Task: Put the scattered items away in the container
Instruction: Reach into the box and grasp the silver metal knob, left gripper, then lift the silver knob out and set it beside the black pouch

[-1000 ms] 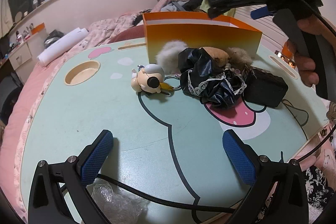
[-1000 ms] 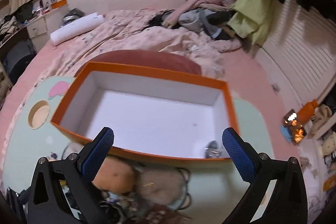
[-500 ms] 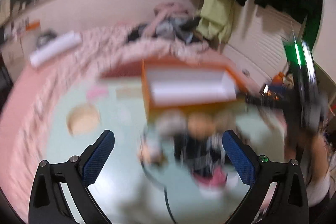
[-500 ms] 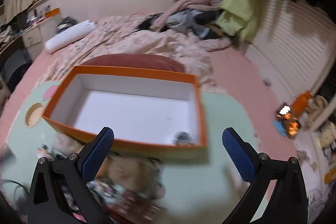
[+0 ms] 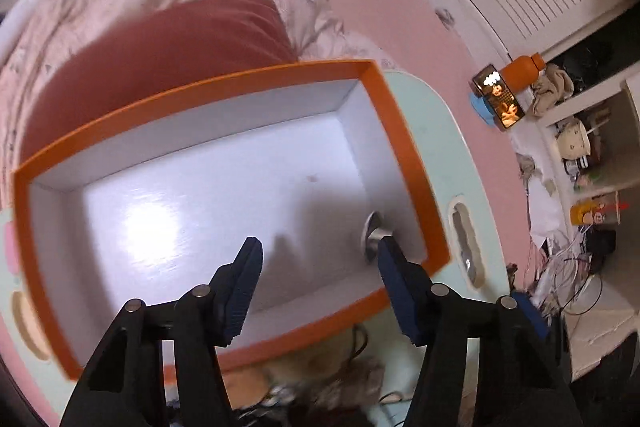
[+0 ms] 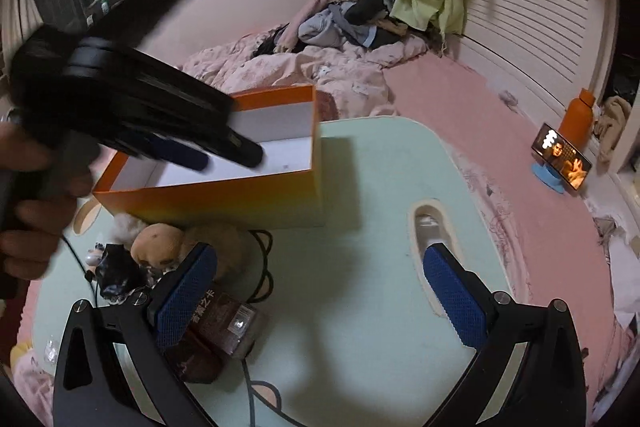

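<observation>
Left wrist view: left gripper (image 5: 316, 259) wide, empty, centre frame over box (image 5: 396, 131); small metal thing (image 5: 370, 229) inside.
Right wrist view: right gripper (image 6: 318, 291) wide, empty; toys (image 6: 160, 243) lower left, beside box (image 6: 224, 199).
Advice: lower squarely, pinch one toy.

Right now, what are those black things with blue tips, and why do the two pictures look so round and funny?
Those are tongs a person holds, one in each hand, each carrying a wide round-view camera that looks along its fingers. One picture comes from the left tongs, hovering open and empty above the orange box. Inside the box lies only a small silvery thing, too blurry to name. The other picture comes from the right tongs, also open and empty, low over the mint-green table. There you see the left tongs from outside, blurred, reaching over the box. In front of the box wait a brown plush toy, something black and shiny and a dark red packet.
</observation>
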`<move>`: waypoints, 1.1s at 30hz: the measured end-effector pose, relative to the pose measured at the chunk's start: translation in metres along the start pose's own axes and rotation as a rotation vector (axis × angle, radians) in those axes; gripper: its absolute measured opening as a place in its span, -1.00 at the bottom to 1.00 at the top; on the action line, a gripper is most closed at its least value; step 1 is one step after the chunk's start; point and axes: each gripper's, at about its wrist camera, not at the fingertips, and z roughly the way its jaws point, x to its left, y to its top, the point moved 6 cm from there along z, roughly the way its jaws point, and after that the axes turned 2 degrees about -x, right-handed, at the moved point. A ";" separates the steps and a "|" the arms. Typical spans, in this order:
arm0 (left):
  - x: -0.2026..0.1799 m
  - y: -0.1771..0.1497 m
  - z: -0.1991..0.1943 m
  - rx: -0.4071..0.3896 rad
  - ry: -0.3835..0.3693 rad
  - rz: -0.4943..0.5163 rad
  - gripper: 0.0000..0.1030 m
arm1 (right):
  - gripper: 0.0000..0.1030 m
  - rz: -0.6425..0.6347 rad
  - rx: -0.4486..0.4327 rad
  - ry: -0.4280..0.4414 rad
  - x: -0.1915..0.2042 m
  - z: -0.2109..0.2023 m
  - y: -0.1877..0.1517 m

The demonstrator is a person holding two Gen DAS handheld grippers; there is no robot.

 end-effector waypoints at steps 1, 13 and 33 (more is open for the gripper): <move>-0.003 0.002 0.002 -0.001 -0.013 -0.009 0.15 | 0.99 0.013 -0.004 0.007 -0.002 -0.001 -0.001; -0.003 -0.004 0.027 0.044 0.023 0.030 0.15 | 0.99 0.049 -0.002 0.029 -0.006 -0.002 -0.006; 0.047 0.012 -0.041 -0.102 0.050 0.021 -0.91 | 0.99 0.094 -0.003 0.020 -0.012 0.000 -0.006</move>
